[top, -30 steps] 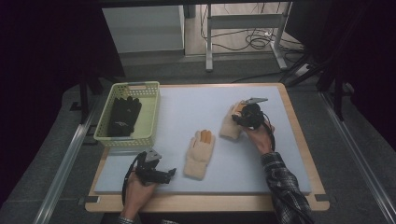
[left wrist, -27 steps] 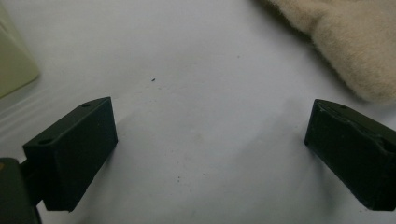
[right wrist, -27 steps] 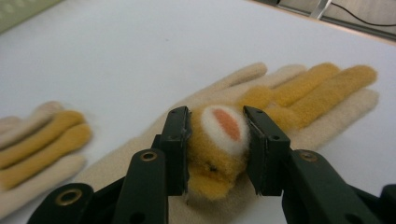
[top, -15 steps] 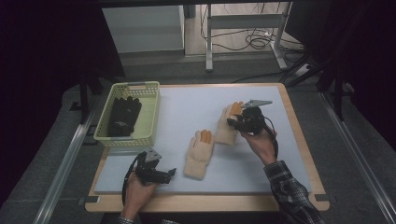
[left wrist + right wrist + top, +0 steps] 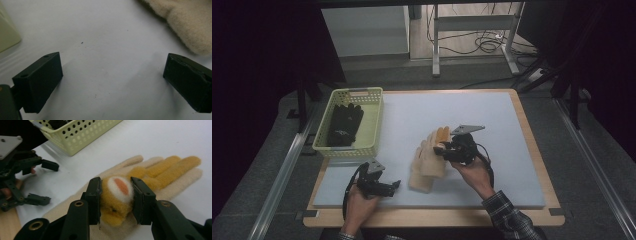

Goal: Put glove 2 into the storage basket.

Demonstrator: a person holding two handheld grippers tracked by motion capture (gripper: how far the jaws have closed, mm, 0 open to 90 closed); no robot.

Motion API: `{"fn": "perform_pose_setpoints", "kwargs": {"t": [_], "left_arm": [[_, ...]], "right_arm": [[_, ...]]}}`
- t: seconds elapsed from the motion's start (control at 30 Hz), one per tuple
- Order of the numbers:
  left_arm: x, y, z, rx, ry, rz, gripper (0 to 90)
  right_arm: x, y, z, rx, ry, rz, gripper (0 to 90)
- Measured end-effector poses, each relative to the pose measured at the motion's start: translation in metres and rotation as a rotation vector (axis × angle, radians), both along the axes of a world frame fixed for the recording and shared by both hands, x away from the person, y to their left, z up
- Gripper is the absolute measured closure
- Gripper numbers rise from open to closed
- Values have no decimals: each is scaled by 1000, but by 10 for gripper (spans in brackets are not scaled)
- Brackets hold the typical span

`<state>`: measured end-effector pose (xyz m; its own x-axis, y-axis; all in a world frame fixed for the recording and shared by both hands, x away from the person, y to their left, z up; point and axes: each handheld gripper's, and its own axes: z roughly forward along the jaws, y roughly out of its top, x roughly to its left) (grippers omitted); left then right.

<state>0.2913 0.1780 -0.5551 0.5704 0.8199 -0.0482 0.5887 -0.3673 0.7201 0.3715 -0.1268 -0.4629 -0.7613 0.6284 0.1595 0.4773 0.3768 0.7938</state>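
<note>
We see the right gripper (image 5: 443,148) clamped on a cream-and-orange glove (image 5: 433,152) lying partly over a second cream glove (image 5: 420,178) mid-table | left gripper (image 5: 393,187) open near the table (image 5: 512,150) front edge, apart from the gloves | yellow basket (image 5: 372,125) at left holding black gloves (image 5: 343,124)

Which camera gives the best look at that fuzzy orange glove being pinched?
The right gripper view: the orange glove sits squeezed between the right gripper jaws, over the cream glove. The high view shows it small, beside that gripper. The left gripper view catches a cream glove's edge.
</note>
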Motion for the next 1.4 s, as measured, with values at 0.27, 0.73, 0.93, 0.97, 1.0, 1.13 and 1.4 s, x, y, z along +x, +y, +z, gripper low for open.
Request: {"fn": "perform_pose_setpoints", "kwargs": {"t": [0.27,0.73,0.93,0.97,1.0,1.13,1.4], "left_arm": [[0,0,0,5,1,-4,27],[0,0,0,3,1,-2,27],[0,0,0,2,0,-2,27],[0,0,0,2,1,-2,27],[0,0,0,4,1,-2,27],[0,0,0,3,2,-2,27],[0,0,0,-4,1,3,27]], "right_arm": [[-14,27,-13,10,9,23,610],[-19,40,-47,-82,-32,1,419],[-19,22,-32,-63,-49,8,378],[-19,18,-30,-58,-46,9,386],[-20,13,-29,-56,-41,11,404],[-25,-4,-33,-66,-3,45,571],[-40,-8,-63,-83,55,162,877]]}}
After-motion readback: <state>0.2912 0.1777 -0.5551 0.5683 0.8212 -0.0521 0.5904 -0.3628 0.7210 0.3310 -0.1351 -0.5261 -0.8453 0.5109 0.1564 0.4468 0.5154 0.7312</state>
